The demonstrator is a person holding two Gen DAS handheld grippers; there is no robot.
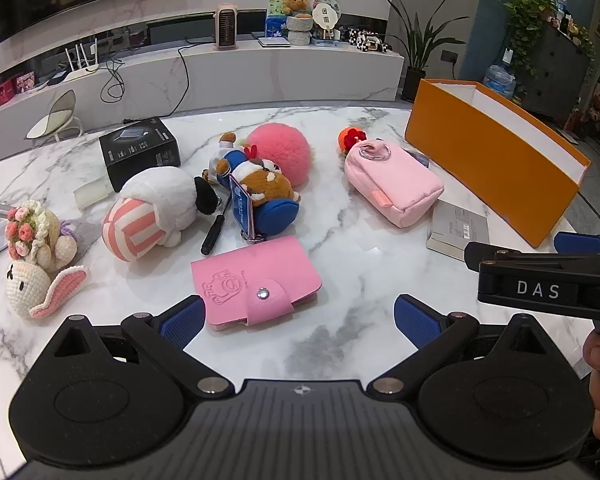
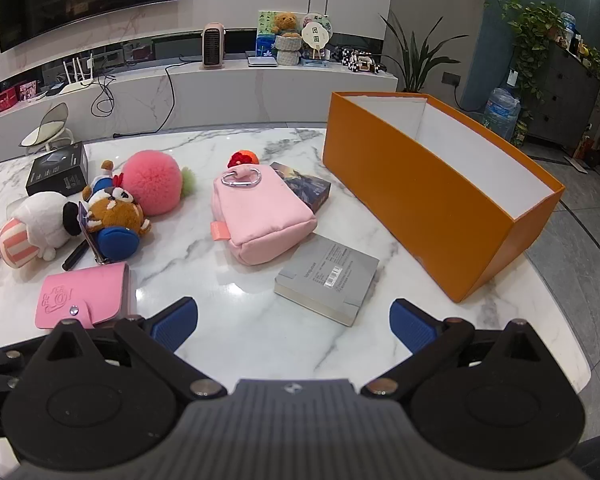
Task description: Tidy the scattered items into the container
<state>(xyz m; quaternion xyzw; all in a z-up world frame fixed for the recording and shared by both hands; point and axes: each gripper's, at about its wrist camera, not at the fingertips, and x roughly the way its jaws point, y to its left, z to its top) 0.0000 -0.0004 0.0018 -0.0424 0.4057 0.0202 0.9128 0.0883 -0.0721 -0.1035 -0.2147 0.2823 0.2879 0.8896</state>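
On the marble surface (image 2: 260, 328) nothing has gone into the orange box (image 2: 432, 208) yet, which stands at the far right with only bare white walls showing; you are at the first pick. Both your left tongs (image 1: 298, 320) and right tongs (image 2: 294, 322) gape wide and hold nothing. The grey book (image 2: 328, 280) lies nearest the right, the pink card wallet (image 1: 256, 280) nearest the left. Plush toys (image 1: 156, 208) and a pink pouch (image 2: 260, 216) crowd behind; a screwdriver (image 1: 216, 232) lies between the toys.

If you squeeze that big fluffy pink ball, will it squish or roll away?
The fluffy pink ball looks like soft fur, so it would probably squish and feel light. Being round, it may roll if nudged, though the plush toy leaning against it might stop it.
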